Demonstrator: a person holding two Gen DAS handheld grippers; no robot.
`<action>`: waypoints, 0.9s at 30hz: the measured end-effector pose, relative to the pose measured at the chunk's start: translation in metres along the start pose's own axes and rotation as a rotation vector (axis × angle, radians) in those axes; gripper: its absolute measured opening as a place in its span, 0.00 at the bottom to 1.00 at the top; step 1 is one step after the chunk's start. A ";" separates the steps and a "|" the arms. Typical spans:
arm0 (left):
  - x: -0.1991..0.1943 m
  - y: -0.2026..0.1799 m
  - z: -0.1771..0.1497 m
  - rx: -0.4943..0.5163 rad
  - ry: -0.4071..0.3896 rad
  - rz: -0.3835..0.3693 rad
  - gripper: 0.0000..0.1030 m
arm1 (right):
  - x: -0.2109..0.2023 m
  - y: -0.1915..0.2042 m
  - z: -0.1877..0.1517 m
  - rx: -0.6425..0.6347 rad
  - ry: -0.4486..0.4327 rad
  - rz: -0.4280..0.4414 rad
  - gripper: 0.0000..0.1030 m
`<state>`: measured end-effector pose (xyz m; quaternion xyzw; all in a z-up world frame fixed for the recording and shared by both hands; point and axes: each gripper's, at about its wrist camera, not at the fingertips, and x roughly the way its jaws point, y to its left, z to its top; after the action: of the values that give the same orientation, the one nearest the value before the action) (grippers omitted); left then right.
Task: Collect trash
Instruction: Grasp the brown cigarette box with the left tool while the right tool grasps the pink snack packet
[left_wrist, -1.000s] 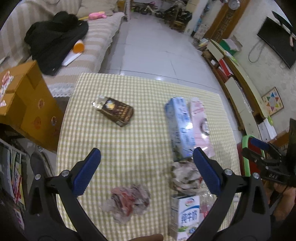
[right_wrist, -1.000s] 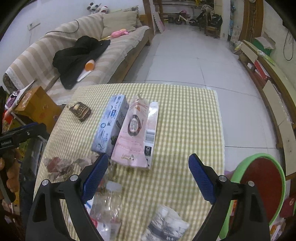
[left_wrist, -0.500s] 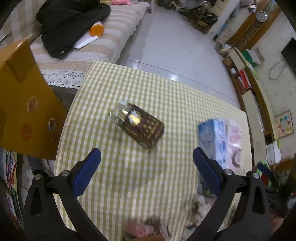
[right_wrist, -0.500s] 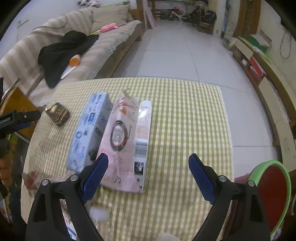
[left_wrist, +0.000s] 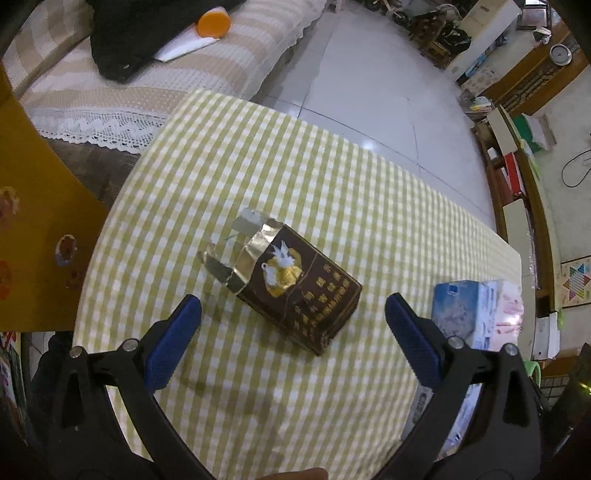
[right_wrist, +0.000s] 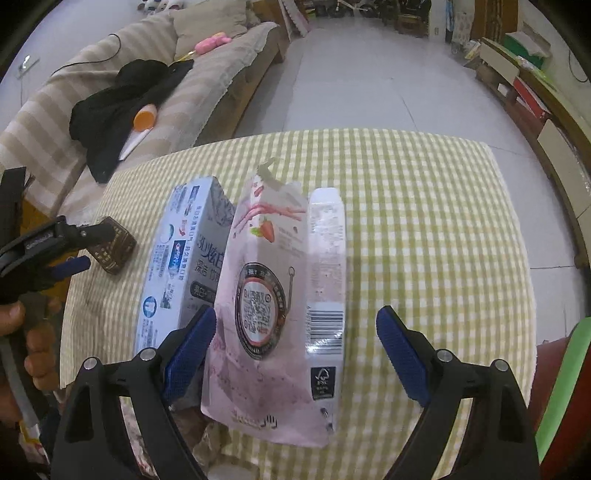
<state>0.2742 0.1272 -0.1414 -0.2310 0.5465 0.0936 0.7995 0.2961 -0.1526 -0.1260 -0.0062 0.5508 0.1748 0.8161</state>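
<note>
A brown cigarette pack (left_wrist: 295, 291) with torn gold foil lies on the checked tablecloth (left_wrist: 332, 206). My left gripper (left_wrist: 293, 325) is open, its jaws standing either side of the pack's near end without touching it. The pack also shows in the right wrist view (right_wrist: 112, 245). My right gripper (right_wrist: 295, 339) is open over a pink strawberry pouch (right_wrist: 266, 306), which lies on a white carton (right_wrist: 325, 280) beside a blue toothpaste box (right_wrist: 177, 258). The left gripper shows at the left edge (right_wrist: 70, 254).
A yellow cardboard box (left_wrist: 33, 236) stands left of the table. A striped sofa (right_wrist: 122, 96) with black clothing (right_wrist: 122, 99) lies beyond. A green-rimmed red stool (right_wrist: 565, 398) is at the right. Crumpled wrappers (right_wrist: 207, 435) lie at the near edge.
Both grippers have moved forward over the table. The cigarette pack now sits between my left jaws; the pink pouch now sits between my right jaws. Near trash has dropped out of view.
</note>
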 end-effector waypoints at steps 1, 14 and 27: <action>0.002 0.001 0.001 -0.006 0.001 0.002 0.95 | 0.001 0.001 0.001 -0.003 -0.003 -0.004 0.83; 0.014 -0.022 0.000 0.097 -0.049 0.144 0.78 | 0.014 0.010 0.000 0.023 0.015 0.043 0.64; -0.023 -0.008 -0.010 0.170 -0.082 0.061 0.56 | -0.014 -0.020 -0.012 0.077 -0.007 0.064 0.57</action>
<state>0.2599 0.1174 -0.1208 -0.1415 0.5260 0.0806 0.8347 0.2869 -0.1774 -0.1219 0.0435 0.5540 0.1794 0.8118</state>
